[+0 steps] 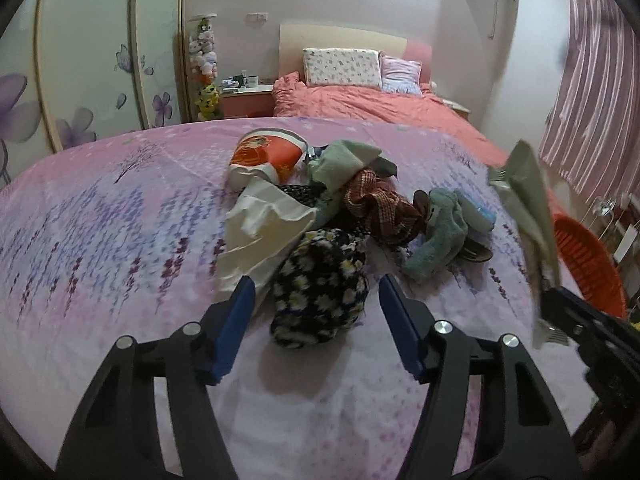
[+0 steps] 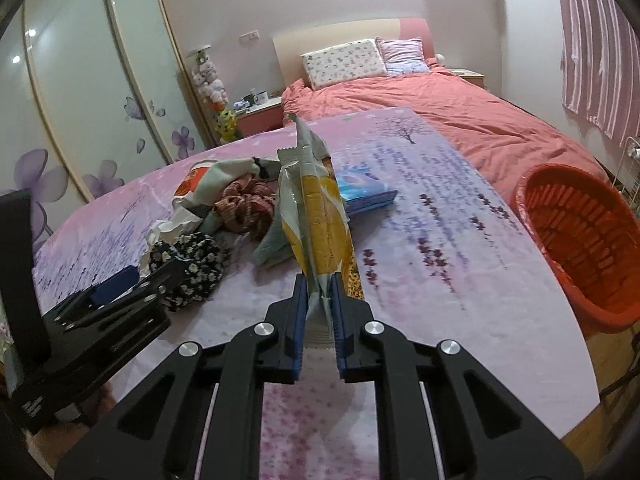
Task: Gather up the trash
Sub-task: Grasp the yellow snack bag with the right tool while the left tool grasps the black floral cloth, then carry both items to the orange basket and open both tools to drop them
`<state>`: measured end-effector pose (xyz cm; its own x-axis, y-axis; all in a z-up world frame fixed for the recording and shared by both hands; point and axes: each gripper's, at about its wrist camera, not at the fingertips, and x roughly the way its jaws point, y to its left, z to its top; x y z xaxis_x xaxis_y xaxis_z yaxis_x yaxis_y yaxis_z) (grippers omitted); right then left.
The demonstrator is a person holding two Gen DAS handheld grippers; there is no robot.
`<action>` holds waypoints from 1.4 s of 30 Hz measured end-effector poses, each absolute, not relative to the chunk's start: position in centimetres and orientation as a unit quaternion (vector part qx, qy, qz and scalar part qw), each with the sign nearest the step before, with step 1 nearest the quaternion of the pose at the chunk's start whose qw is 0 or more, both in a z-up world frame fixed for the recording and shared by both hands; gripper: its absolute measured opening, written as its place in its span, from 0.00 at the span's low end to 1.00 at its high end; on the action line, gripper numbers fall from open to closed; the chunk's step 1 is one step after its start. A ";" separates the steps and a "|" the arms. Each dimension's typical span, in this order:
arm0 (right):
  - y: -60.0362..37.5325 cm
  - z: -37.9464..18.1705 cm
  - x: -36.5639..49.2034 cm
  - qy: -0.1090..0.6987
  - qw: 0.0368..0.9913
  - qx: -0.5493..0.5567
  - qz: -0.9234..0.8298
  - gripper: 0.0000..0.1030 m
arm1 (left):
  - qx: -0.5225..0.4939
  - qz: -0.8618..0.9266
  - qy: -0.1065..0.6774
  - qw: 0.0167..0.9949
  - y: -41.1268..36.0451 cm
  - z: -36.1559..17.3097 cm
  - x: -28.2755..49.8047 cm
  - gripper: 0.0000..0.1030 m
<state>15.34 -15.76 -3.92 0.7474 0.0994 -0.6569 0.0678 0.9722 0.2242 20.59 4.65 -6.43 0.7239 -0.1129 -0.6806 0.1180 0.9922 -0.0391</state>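
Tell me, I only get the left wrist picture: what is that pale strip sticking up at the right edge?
Observer: A crumpled snack wrapper, yellow on its front, clamped in the right gripper.
Operator: And the orange thing behind it?
Observer: An orange basket standing on the floor beside the bed, with nothing visible inside.
Operator: Anything hidden behind the clothes pile?
Observer: A flat blue packet lying on the purple sheet, just beyond the wrapper.

Yellow-and-silver wrapper [image 2: 316,216], orange basket [image 2: 580,240], lavender-print cloth [image 2: 440,208]
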 end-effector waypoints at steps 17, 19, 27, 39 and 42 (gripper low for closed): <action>-19.4 -2.6 14.5 0.322 0.936 0.143 0.001 0.12 | -0.006 -0.109 0.360 0.927 3.3 -4.0 20.6 0.13; -19.9 -2.3 14.3 0.317 0.937 0.145 -0.001 0.12 | -0.005 -0.115 0.350 0.930 3.0 -3.1 20.1 0.13; -22.1 -1.2 13.6 0.296 0.943 0.152 -0.016 0.12 | -0.009 -0.144 0.322 0.936 1.0 0.2 19.0 0.13; -29.8 0.6 11.6 0.255 0.947 0.182 -0.072 0.12 | -0.010 -0.259 0.293 0.920 -9.7 3.7 18.2 0.13; -32.4 0.3 11.0 0.249 0.943 0.198 -0.093 0.12 | 0.000 -0.292 0.290 0.911 -13.4 3.9 18.0 0.13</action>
